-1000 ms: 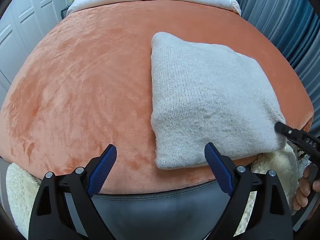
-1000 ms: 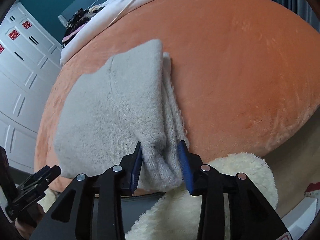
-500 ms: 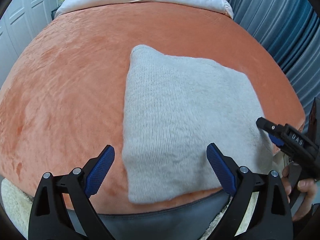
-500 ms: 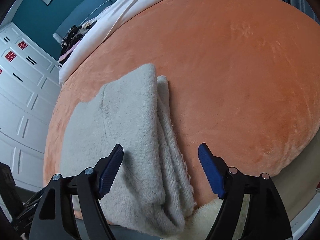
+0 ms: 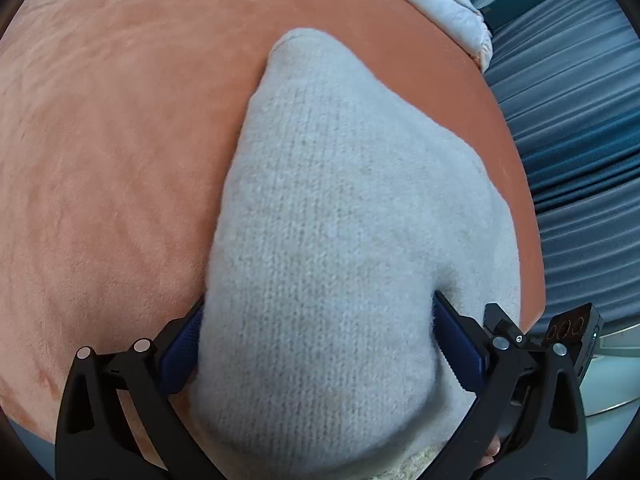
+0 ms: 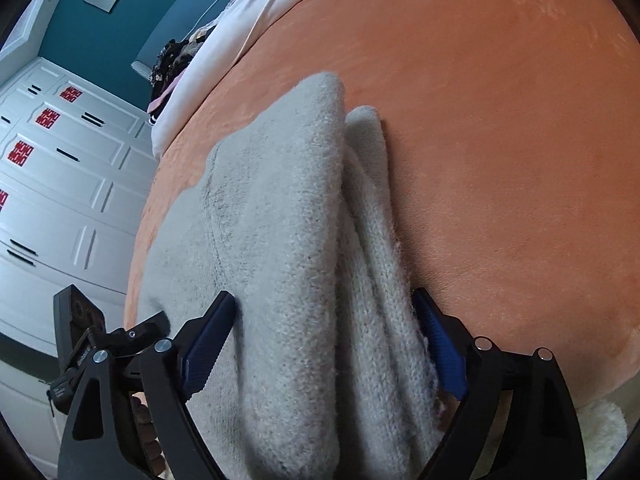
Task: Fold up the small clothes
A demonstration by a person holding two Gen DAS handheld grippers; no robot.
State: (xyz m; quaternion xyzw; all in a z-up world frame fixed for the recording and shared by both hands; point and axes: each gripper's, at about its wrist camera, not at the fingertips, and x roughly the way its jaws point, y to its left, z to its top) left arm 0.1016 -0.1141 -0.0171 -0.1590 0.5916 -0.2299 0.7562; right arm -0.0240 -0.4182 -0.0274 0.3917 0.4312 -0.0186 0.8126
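1. Folded grey knit sweater (image 5: 344, 240): lay on the orange plush bedspread (image 5: 112, 152), at its near edge, stacked layers showing along its right side.
2. Your left gripper (image 5: 318, 344): blue pads spread wide, straddling the sweater's near left end, fabric bulging between them.
3. Your right gripper (image 6: 324, 344): pads likewise spread, astride the sweater's layered right edge.
4. White bedding (image 6: 240, 28): beyond the bedspread's far edge.

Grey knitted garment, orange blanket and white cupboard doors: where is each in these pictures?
Grey knitted garment (image 5: 328, 240): left wrist view, middle of its top layer.
Orange blanket (image 6: 500, 140): right wrist view, bare plush right of the garment.
White cupboard doors (image 6: 60, 208): right wrist view, a panelled door front.
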